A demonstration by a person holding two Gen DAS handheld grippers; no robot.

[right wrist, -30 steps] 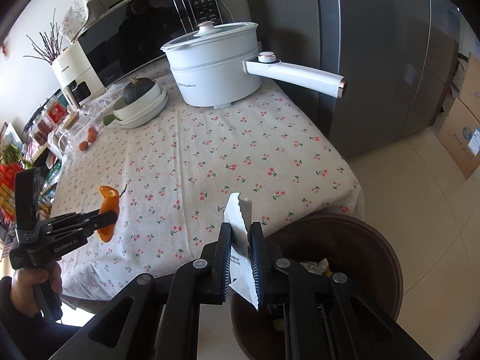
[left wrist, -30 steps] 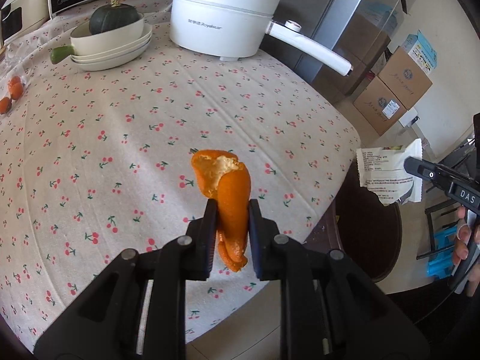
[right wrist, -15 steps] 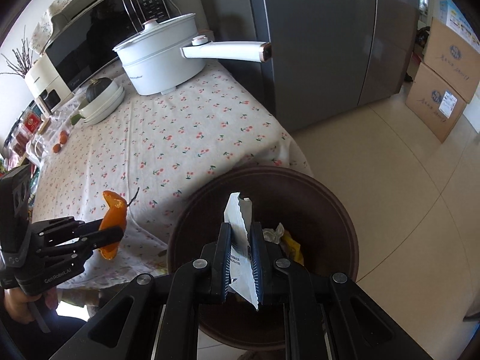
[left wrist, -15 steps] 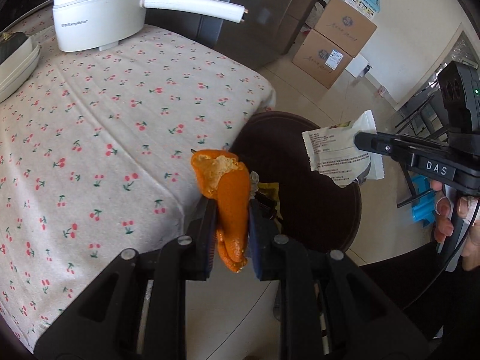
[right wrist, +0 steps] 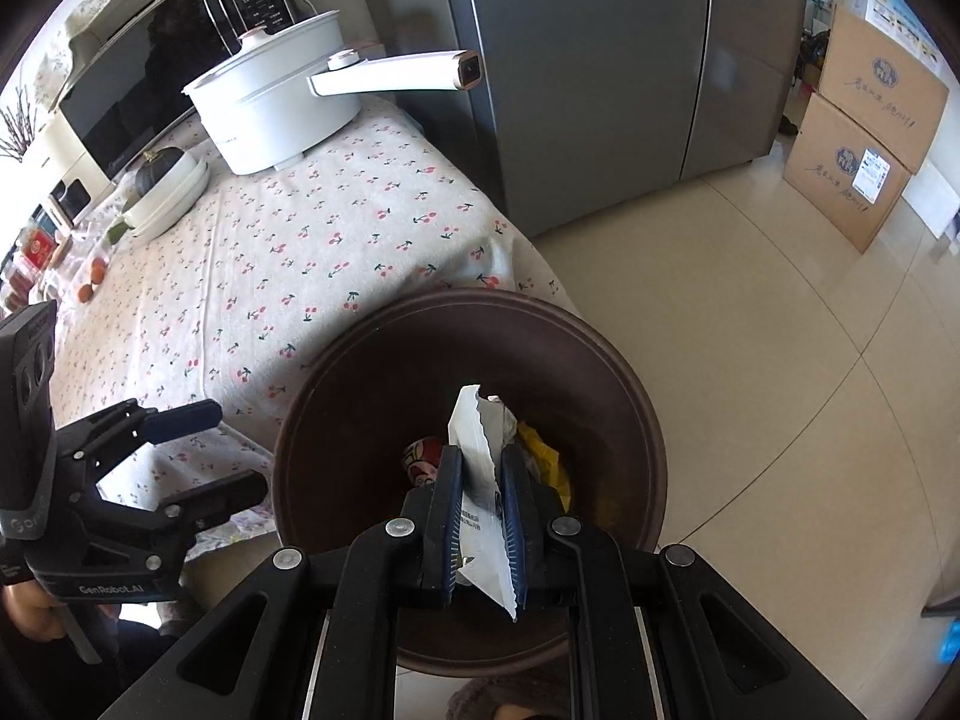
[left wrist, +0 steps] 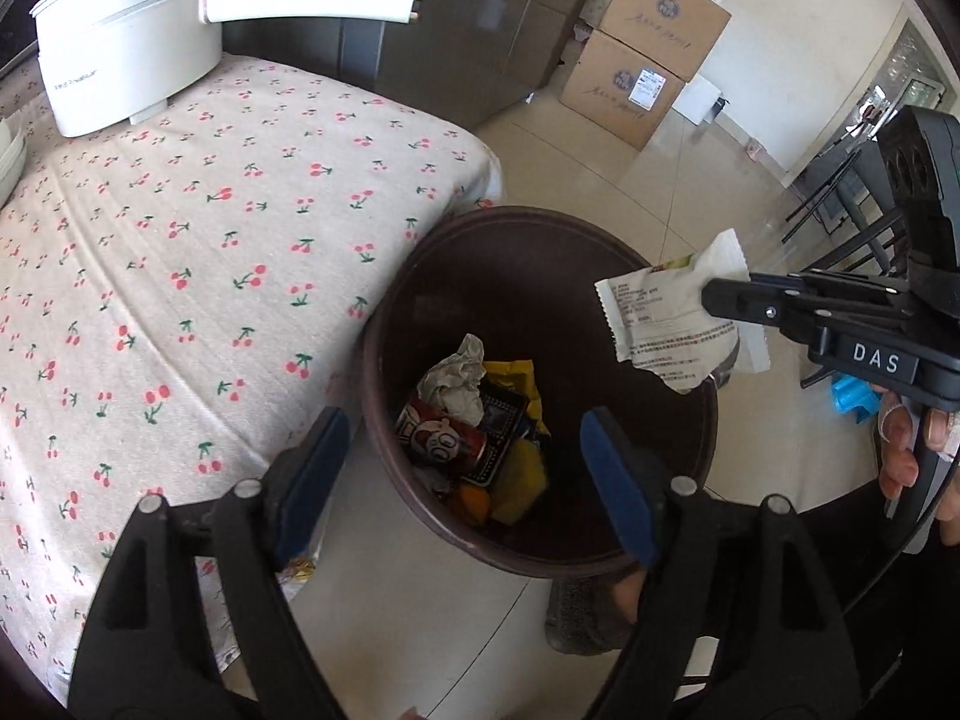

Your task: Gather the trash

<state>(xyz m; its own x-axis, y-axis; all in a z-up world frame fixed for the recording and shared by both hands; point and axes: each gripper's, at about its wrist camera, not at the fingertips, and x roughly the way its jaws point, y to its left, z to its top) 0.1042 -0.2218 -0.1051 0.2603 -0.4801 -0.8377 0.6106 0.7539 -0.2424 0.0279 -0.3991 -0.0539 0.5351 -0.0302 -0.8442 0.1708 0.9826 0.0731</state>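
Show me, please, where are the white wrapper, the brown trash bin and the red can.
white wrapper (left wrist: 660, 318), left wrist view, printed face.
brown trash bin (left wrist: 510, 219), left wrist view, far rim.
red can (left wrist: 444, 438), left wrist view, its side.

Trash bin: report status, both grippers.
Left gripper opening, empty, over trash bin. Right gripper shut on white wrapper, above bin. Nothing in the way.
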